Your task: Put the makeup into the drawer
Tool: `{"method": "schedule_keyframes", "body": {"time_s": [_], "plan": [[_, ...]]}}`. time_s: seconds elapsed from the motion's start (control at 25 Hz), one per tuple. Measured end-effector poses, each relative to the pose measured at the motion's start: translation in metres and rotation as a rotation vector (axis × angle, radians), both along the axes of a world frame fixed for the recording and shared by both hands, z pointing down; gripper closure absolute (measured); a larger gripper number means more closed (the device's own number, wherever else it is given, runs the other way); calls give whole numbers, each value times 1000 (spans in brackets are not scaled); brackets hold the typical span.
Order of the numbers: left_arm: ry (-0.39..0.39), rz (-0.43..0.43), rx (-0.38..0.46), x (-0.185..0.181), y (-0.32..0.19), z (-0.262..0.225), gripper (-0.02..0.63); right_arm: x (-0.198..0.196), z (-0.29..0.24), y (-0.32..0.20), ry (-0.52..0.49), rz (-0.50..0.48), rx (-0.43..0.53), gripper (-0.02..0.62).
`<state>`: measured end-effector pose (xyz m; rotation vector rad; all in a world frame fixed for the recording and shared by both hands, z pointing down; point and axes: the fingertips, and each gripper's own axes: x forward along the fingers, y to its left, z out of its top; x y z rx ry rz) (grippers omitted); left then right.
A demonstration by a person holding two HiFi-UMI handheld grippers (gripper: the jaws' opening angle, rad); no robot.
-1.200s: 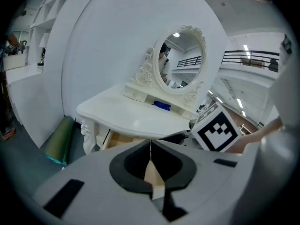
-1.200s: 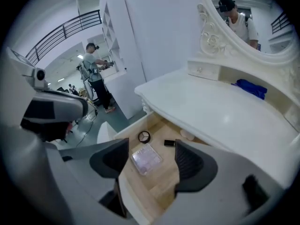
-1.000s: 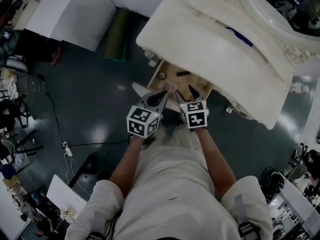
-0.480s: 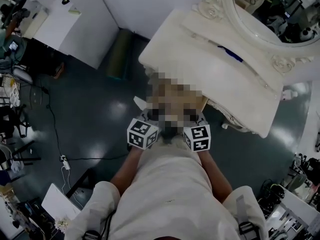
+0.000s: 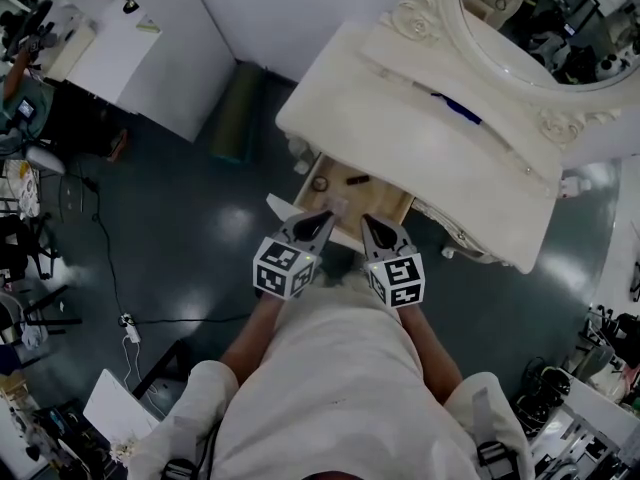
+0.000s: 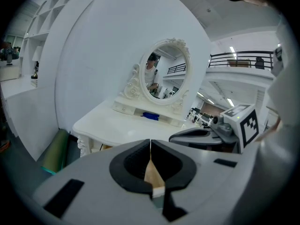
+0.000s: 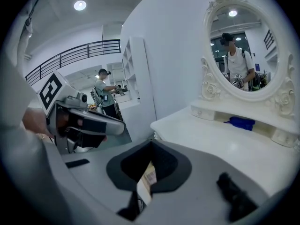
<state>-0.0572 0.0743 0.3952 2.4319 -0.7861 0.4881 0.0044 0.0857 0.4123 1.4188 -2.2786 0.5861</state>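
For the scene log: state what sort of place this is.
Probably a lab or studio with a mock bedroom corner, not a home: a white vanity table with an ornate mirror stands before bare partition walls, and cables trail across a dark floor beside cluttered workstations.

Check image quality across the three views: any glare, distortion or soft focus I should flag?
Head view: sharp; pale glare patches on the dark floor, and the white dressing table is bright but not washed out. Left gripper view and right gripper view: heavy fisheye bending, black corners, close foreground slightly soft.
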Motion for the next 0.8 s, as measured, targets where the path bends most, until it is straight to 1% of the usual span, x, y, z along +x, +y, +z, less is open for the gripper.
{"method": "schedule_keyframes", "body": {"time_s": [0.8], "plan": [[3,15,-5,1,1,1,594,-6,-2,5,15,-30,-4,583]]}}
